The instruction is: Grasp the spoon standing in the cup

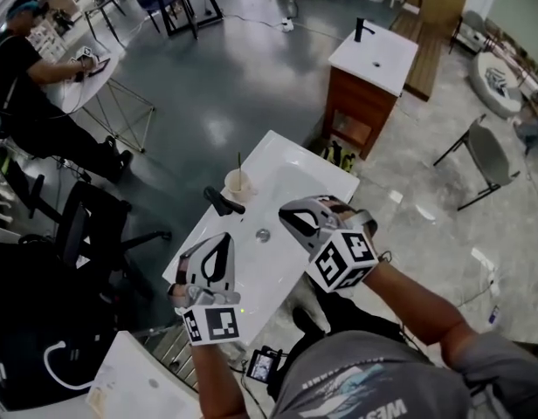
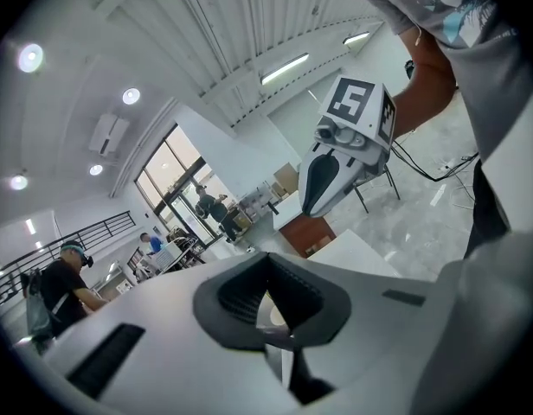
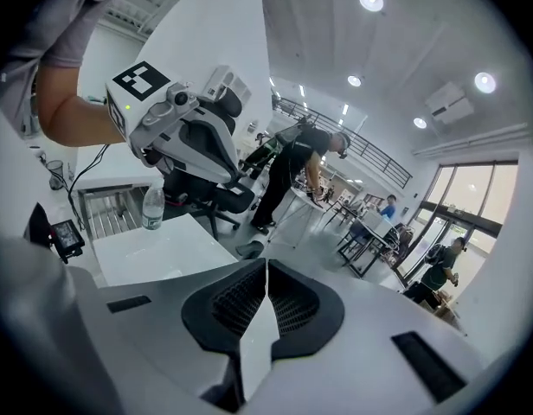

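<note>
Looking down on one long white tabletop point(image 1: 291, 175) over a glossy grey floor point(image 1: 243, 77). One pale paper cup point(image 1: 238, 185) stands near its far-left edge, with one thin dark spoon point(image 1: 239, 165) upright inside. One black handle-shaped object point(image 1: 224, 202) sits just beside it. Two grippers hover nearer the person, left gripper point(image 1: 222, 241) and right gripper point(image 1: 291, 216), both with fingers pressed together and empty.

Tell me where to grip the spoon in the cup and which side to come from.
Grip the spoon by its bare handle above the cup rim; its bowl is hidden inside. It stands near upright, so pinch it sideways. The faucet crowds the cup's near-left side, so probably come from the right with the right tongs, opened first.
</note>
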`<state>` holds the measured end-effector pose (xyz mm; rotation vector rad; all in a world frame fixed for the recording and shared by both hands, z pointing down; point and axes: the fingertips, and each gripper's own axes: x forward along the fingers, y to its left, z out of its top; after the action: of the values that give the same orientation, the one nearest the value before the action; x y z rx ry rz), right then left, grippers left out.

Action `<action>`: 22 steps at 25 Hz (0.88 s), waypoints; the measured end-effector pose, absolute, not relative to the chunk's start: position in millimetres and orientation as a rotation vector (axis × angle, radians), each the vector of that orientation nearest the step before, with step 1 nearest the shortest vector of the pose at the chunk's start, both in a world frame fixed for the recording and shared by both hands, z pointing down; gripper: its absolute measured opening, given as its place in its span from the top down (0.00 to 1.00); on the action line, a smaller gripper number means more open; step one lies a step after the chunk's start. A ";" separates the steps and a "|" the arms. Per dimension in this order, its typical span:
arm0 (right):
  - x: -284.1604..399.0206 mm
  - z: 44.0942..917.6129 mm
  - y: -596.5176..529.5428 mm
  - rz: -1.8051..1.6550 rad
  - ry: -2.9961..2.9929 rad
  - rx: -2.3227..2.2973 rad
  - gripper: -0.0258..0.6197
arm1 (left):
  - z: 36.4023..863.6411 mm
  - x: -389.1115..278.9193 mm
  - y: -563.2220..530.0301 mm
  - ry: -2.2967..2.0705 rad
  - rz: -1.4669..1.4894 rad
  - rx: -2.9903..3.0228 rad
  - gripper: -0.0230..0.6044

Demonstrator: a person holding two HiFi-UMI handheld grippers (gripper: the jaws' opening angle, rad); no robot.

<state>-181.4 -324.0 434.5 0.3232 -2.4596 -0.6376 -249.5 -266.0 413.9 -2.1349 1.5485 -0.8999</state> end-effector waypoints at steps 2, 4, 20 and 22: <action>-189.9 443.3 -333.7 -0.616 -2.466 0.307 0.91 | 416.5 -254.2 -270.7 1.567 -0.907 -2.133 0.96; -198.8 452.0 -343.8 -0.599 -2.470 0.298 0.91 | 418.9 -259.2 -275.1 1.583 -0.914 -2.127 0.96; -263.9 535.7 -441.2 -0.366 -2.503 0.238 0.90 | 451.8 -296.3 -320.4 1.728 -0.985 -2.117 0.96; -273.2 547.9 -451.6 -0.328 -2.507 0.223 0.86 | 454.4 -302.2 -328.2 1.734 -1.019 -2.105 0.96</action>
<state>-273.2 -451.6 547.9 0.2226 -2.5070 -0.3283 -302.2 -328.2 454.4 -2.1054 1.7337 -1.0189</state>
